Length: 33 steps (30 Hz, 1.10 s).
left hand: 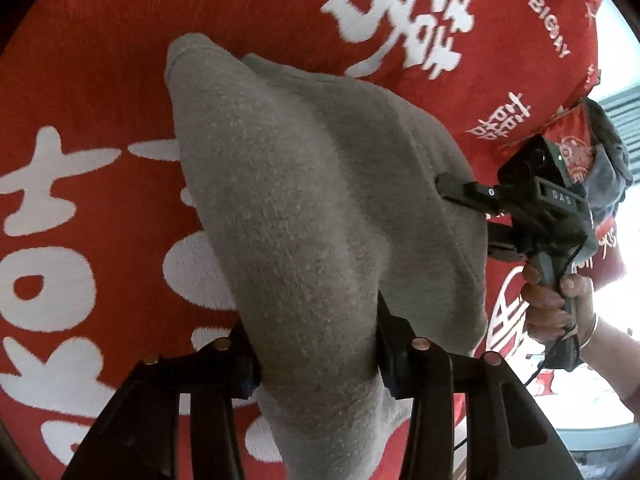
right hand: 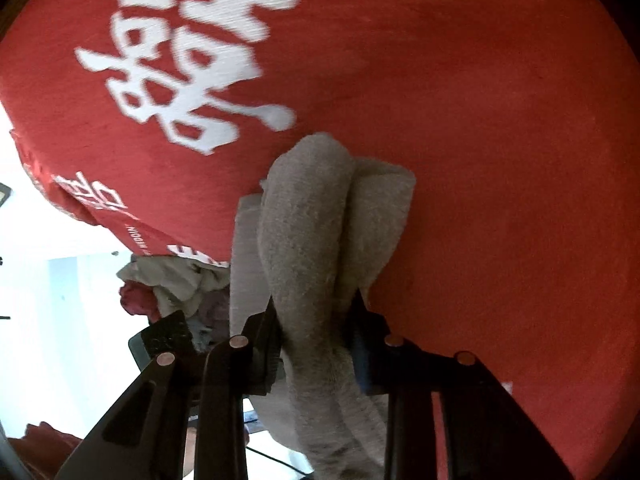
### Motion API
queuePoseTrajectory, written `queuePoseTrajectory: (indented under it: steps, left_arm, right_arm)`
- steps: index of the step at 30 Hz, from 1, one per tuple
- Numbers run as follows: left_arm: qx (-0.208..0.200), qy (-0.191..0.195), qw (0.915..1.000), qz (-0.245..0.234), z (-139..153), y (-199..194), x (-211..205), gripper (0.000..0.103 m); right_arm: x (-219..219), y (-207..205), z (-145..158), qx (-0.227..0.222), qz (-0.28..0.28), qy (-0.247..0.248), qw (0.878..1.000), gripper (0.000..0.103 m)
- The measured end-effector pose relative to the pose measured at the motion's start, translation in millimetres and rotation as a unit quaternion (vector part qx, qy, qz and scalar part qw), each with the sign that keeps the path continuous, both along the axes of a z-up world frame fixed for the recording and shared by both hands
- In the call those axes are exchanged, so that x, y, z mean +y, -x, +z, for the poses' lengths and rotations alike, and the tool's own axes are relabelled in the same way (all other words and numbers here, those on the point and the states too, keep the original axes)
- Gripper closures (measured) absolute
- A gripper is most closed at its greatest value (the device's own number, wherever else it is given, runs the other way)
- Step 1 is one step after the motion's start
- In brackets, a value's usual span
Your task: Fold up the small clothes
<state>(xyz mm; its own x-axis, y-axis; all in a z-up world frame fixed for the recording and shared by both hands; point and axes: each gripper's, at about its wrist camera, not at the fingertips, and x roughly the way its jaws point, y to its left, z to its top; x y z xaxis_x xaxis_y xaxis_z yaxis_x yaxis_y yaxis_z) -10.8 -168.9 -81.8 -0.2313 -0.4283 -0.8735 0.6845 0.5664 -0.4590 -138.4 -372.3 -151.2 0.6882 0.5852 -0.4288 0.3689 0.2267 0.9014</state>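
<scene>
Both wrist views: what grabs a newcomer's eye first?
The grey garment fills the middle of the left wrist view, bunched and pinched by the left gripper at the bottom and the right gripper at its right edge. Under it lies a red blanket with big white characters. In the right wrist view, a heap of other clothes sits lower left.

The left hand-held gripper [left hand: 318, 354] is clamped on grey cloth, fingers nearly closed. The right hand-held gripper [right hand: 316, 344] is likewise pinched shut, its handle gripped by a bare hand [left hand: 554, 296].
</scene>
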Motion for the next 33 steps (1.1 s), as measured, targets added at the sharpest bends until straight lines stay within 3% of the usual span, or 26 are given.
queuePoseTrajectory:
  steps: [6, 14, 20, 25, 30, 33]
  left_arm:
    - [0.001, 0.017, 0.9998, 0.002, 34.0, -6.8, 50.6, 0.057]
    - [-0.021, -0.011, 0.9996, 0.013, 56.6, 0.8, 104.6, 0.057]
    - [-0.025, -0.036, 0.9982, 0.041, 36.7, -5.8, 141.5, 0.056]
    - [-0.045, -0.078, 0.9944, 0.057, 0.5, -16.3, 161.0, 0.056]
    - [-0.048, -0.067, 0.9934, 0.080, -9.4, -28.5, 172.1, 0.044]
    - [-0.070, -0.072, 0.9923, 0.073, -12.7, -27.8, 168.4, 0.028]
  right_arm:
    - [25.4, 7.8, 32.4, -0.010, 0.004, -0.012, 1.000, 0.071]
    - [97.6, 5.2, 57.8, -0.010, 0.044, -0.020, 0.999, 0.071]
    - [148.9, -13.3, 39.1, -0.006, 0.060, -0.034, 0.998, 0.071]
    - [166.6, -28.9, 11.0, 0.016, 0.081, -0.020, 0.996, 0.071]
    - [158.2, -33.1, -5.3, 0.038, 0.058, 0.001, 0.998, 0.071]
    - [154.9, -35.3, -9.7, 0.061, 0.076, 0.046, 0.994, 0.071]
